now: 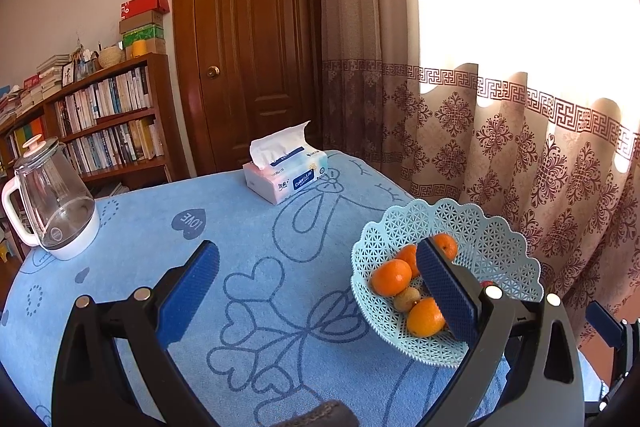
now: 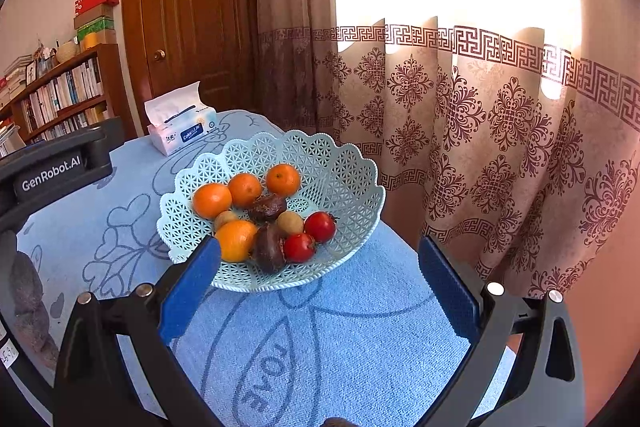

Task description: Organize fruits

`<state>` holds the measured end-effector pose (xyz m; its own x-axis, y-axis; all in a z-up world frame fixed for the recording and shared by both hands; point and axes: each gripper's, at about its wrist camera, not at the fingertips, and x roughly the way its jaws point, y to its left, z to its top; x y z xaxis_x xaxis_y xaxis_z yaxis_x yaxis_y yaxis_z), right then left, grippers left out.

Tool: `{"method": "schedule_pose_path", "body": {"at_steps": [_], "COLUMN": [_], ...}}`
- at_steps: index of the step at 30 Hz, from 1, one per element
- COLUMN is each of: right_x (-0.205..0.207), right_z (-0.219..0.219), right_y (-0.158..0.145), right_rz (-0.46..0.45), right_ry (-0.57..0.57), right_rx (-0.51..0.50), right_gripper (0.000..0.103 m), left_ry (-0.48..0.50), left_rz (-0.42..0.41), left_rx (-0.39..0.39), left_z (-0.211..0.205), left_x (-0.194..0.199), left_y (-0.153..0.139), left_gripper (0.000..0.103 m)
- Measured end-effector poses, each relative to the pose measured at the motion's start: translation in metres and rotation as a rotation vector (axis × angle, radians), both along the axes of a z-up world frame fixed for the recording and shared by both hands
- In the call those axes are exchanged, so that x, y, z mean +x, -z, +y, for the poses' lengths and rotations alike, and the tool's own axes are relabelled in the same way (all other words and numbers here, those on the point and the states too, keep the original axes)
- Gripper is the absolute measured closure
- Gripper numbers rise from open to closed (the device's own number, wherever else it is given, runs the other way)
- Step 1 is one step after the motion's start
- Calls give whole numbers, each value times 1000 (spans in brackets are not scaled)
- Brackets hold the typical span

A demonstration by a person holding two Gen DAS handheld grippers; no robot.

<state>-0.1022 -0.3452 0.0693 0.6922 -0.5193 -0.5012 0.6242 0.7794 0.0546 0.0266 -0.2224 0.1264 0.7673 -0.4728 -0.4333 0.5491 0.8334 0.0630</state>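
We hold both the left gripper [image 1: 320, 291] and the right gripper [image 2: 320, 287] released, empty, near the lattice fruit basket [image 2: 344, 163] of oranges [image 2: 212, 200].

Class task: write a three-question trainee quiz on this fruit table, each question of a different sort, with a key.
1. How many oranges lie in the basket?
2. True or false: the left gripper is shut on a fruit.
3. What stands at the table's far edge by the door: A) tissue pack, B) kettle, C) mug?

Key: 1. Four, counting the nearest orange. 2. False; it is open and empty, as is the right gripper. 3. A.
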Motion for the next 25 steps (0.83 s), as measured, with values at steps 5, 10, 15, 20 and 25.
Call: {"method": "schedule_pose_path", "body": {"at_steps": [5, 10, 15, 20, 25], "right_x": [0, 1, 1, 2, 3], "right_z": [-1, 0, 0, 1, 6], "right_y": [1, 2, 2, 5, 7], "right_rz": [4, 8, 8, 13, 17], "right_ry": [1, -1, -1, -5, -25], "right_rx": [3, 3, 5, 10, 26], "right_gripper": [3, 3, 3, 3, 3], "left_ry": [7, 18, 39, 32, -10], "left_rz": [-4, -12, -36, -23, -3], "left_rx": [7, 12, 26, 28, 33], "left_z": [-2, -3, -5, -6, -1], "left_x": [-1, -4, -9, -8, 0], "left_y": [1, 2, 2, 1, 2], "left_gripper": [5, 5, 5, 5, 5]}}
